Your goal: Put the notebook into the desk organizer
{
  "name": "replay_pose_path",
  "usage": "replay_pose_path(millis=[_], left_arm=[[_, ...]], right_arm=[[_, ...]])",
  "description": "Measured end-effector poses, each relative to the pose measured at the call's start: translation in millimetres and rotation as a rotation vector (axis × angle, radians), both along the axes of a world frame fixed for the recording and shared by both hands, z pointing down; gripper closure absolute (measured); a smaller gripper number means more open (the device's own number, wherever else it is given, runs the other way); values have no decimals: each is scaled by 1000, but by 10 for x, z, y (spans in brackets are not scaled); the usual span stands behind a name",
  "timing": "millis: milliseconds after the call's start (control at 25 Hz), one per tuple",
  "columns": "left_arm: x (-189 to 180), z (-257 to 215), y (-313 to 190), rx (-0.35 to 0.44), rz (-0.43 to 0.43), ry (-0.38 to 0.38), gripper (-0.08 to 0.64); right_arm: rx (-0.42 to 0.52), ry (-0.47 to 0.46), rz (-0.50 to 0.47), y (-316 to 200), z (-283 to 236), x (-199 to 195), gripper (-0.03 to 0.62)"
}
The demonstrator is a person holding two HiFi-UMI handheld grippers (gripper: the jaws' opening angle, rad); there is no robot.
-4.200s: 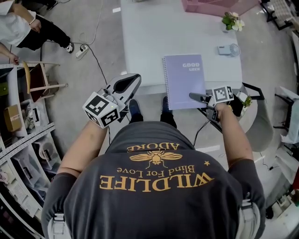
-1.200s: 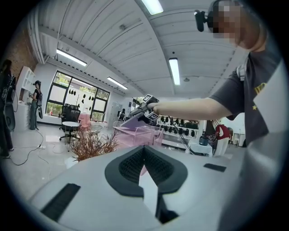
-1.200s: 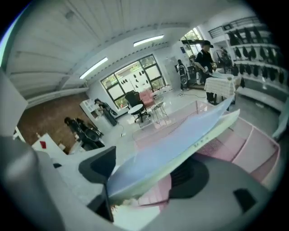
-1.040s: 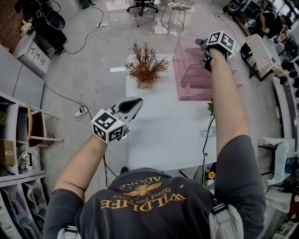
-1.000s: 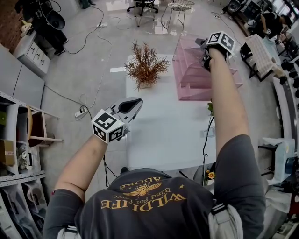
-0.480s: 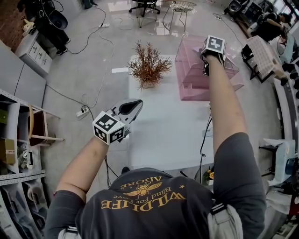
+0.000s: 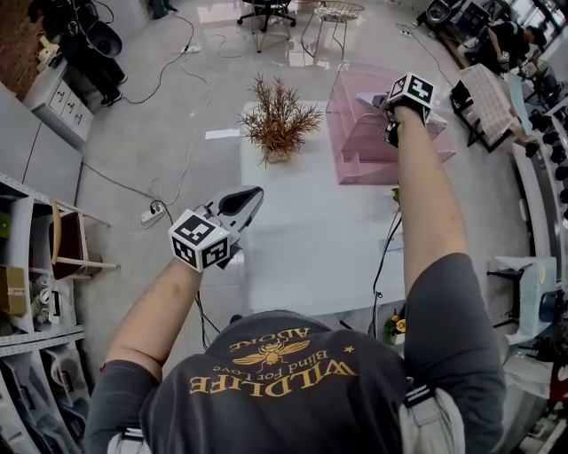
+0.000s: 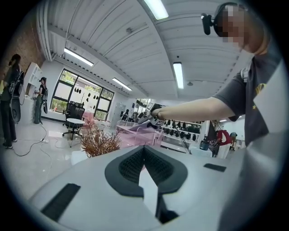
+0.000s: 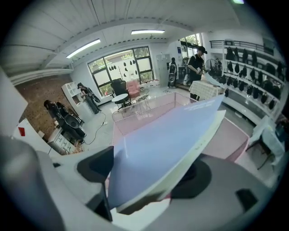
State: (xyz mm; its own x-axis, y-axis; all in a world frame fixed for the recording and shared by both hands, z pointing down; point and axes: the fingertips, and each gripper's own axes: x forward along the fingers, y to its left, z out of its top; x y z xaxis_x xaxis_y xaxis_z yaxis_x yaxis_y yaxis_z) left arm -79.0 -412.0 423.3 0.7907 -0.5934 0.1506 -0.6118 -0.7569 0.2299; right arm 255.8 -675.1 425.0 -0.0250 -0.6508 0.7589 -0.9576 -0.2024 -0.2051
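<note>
Over the pink desk organizer [image 7: 355,146] at the worktop's [image 7: 302,239] far right corner, the outstretched right claw [image 9: 151,164] has dipped lower, clamping the tilted notebook [image 9: 167,131], while the left claw [image 7: 256,193] hovers closed and empty.

A dried russet plant [image 7: 280,124] is standing in its pot near the far left corner of a white table [image 7: 311,230], while an office chair [image 7: 266,11] and a wire-framed round table [image 7: 333,12] are sitting on the glossy floor beyond. A power strip [image 7: 151,215] is lying left of the table with cables trailing from it, and a wooden chair [image 7: 75,239] is standing beside metal shelving [image 7: 35,355]. Two people [image 8: 10,101] are standing near the windows under glowing strip lights [image 8: 179,75], and a person in a black cap [image 9: 197,63] is standing further off.
</note>
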Motion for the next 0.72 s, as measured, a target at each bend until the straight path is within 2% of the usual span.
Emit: replay_pose_path(millis=[120, 320, 720], left_arm=[[-6, -19, 61, 2, 5, 3, 558], [-34, -25, 167, -3, 12, 13, 558], [-166, -24, 380, -15, 3, 47, 558]], right_arm=[[-27, 0, 7, 106, 9, 8, 222], [-29, 100, 10, 262, 10, 81, 207], [142, 81, 100, 549, -137, 121, 202]])
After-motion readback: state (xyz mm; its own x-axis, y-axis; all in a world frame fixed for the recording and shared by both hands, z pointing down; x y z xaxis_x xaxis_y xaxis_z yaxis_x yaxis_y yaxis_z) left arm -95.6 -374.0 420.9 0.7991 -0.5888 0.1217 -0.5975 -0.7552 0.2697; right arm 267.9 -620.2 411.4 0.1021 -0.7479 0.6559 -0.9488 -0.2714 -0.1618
